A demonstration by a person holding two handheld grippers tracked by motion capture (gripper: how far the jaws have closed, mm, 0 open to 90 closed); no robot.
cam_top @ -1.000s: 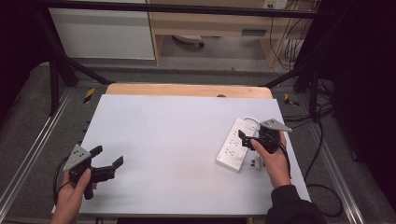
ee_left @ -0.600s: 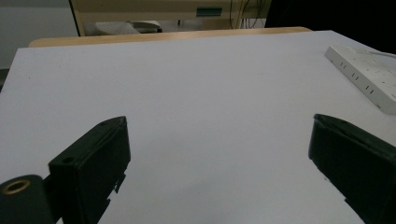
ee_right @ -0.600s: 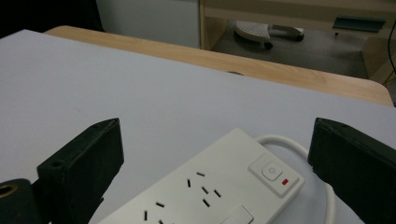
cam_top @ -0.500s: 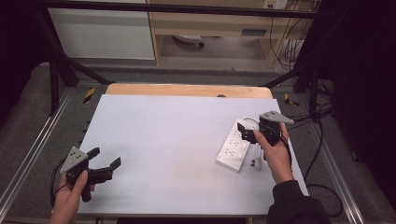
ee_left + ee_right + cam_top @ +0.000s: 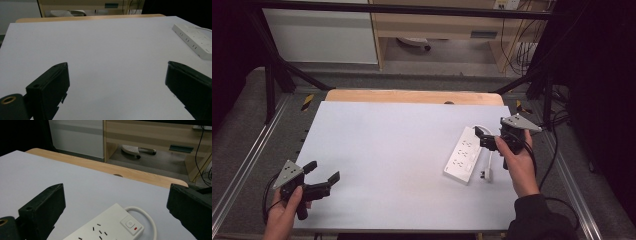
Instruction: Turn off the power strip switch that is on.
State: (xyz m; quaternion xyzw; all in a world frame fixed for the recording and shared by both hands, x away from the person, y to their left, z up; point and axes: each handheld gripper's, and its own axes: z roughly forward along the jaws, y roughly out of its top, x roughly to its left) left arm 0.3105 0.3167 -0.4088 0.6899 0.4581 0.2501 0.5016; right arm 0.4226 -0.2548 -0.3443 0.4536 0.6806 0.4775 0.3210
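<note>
Left hand-held gripper (image 5: 322, 178): jaws spread, above bare bench (image 5: 387, 150).
Right hand-held gripper (image 5: 482, 138): jaws spread, beside power strip (image 5: 464, 154).

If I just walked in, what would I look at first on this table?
Probably the white power strip lying on the right side of the big white table, with its cord looping round its far end. Next, the right gripper hovering open just beside it, and the left gripper open near the front left corner.
</note>
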